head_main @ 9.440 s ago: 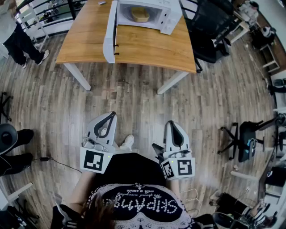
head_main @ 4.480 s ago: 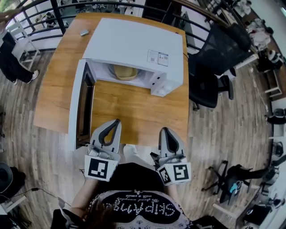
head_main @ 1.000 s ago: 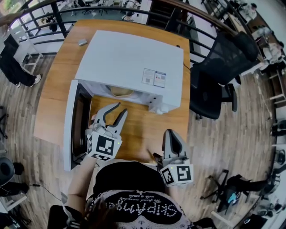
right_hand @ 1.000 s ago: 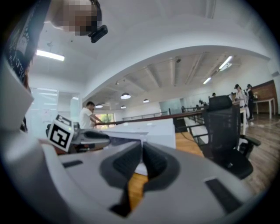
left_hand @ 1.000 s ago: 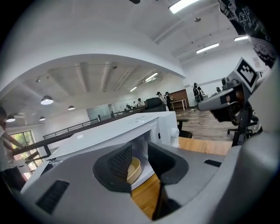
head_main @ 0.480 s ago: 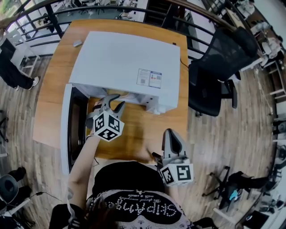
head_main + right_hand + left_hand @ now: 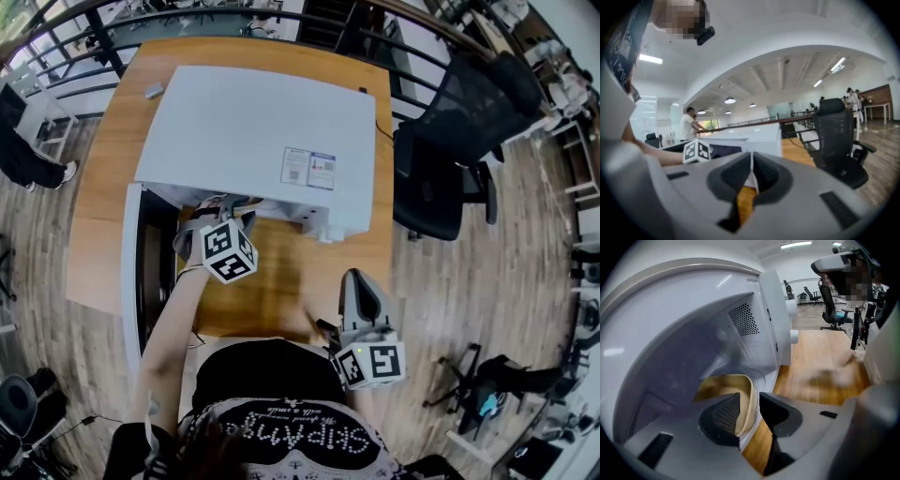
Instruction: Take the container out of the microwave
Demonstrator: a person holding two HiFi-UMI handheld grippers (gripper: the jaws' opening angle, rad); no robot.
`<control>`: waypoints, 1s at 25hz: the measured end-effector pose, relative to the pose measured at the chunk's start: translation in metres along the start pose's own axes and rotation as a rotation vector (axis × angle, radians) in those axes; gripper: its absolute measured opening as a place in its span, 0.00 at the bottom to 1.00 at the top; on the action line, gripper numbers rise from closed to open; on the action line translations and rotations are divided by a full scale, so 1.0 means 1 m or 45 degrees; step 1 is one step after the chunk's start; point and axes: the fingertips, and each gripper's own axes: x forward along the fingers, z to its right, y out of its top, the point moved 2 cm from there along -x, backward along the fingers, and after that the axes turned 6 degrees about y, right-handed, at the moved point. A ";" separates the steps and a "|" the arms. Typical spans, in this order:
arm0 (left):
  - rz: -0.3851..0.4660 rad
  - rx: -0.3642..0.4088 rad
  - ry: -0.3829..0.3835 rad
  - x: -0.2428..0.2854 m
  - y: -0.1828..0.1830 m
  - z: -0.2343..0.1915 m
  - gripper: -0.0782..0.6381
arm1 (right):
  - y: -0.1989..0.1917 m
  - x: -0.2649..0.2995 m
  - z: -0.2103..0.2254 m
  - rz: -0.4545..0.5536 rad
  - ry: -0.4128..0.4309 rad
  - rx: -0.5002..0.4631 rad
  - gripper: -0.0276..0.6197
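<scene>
The white microwave stands on the wooden table with its door swung open to the left. My left gripper reaches down into the oven's mouth. In the left gripper view the tan container sits on the glass turntable, and my left gripper straddles its near rim, one pad inside and one outside, with gaps showing. The head view hides the container under the oven's top. My right gripper hovers over the table's front right, and its jaws are closed together on nothing.
A black office chair stands right of the table. A small grey object lies at the table's far left corner. A railing runs behind the table, and a person stands at far left.
My left gripper has dropped and pushed forward into the microwave's opening, rolling as it went, and now straddles the container's rim. The right gripper has stayed where it was.
</scene>
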 end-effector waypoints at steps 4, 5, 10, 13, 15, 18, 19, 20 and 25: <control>-0.030 0.048 -0.036 0.009 -0.004 0.002 0.30 | -0.001 0.003 0.002 -0.008 -0.002 0.003 0.10; -0.038 0.060 -0.045 0.010 -0.005 0.002 0.29 | -0.002 0.003 0.002 -0.012 -0.003 0.004 0.10; -0.080 0.132 -0.086 0.015 -0.007 0.005 0.28 | -0.002 0.004 0.002 -0.019 -0.006 0.004 0.10; -0.107 0.180 -0.092 0.018 -0.010 0.006 0.26 | -0.003 0.004 0.002 -0.021 -0.006 0.005 0.10; -0.122 0.208 -0.096 0.020 -0.011 0.007 0.24 | -0.003 0.004 0.002 -0.021 -0.008 0.006 0.10; -0.142 0.241 -0.112 0.020 -0.011 0.008 0.20 | -0.002 0.003 0.002 -0.020 -0.014 0.006 0.10; -0.146 0.247 -0.123 0.021 -0.011 0.009 0.19 | -0.002 0.002 0.002 -0.019 -0.016 0.006 0.10; -0.149 0.255 -0.135 0.021 -0.011 0.010 0.17 | -0.003 0.002 0.003 -0.018 -0.018 0.006 0.10; -0.155 0.252 -0.160 0.019 -0.009 0.011 0.16 | -0.002 0.001 0.002 -0.016 -0.019 0.005 0.10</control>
